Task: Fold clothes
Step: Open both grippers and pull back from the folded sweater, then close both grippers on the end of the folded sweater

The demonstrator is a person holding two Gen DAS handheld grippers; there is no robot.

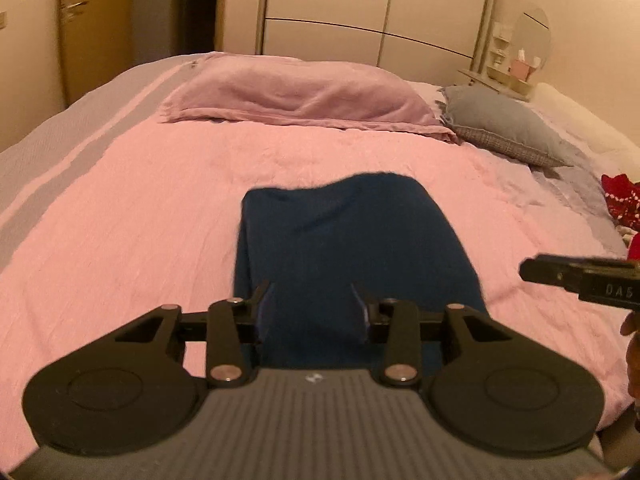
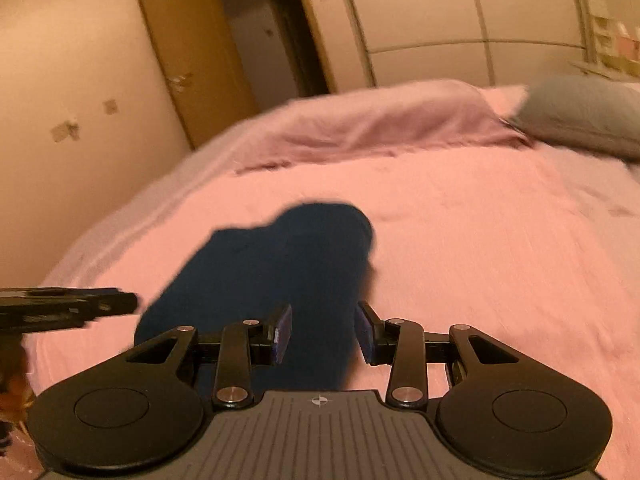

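Fingers (image 1: 264, 300) of both grippers spread, empty, over navy garment (image 1: 352, 248); mauve pillow (image 1: 296, 92), grey cushion (image 1: 504, 128) beyond

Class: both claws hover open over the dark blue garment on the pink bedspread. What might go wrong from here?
1. The dark blue folded garment looks layered; the open left claw may pinch only the top layer, undoing the fold.
2. The pink crinkled bedspread lies directly beneath, so the open right claw might catch it too.
3. Both views are blurred, suggesting motion; a claw may miss its edge.
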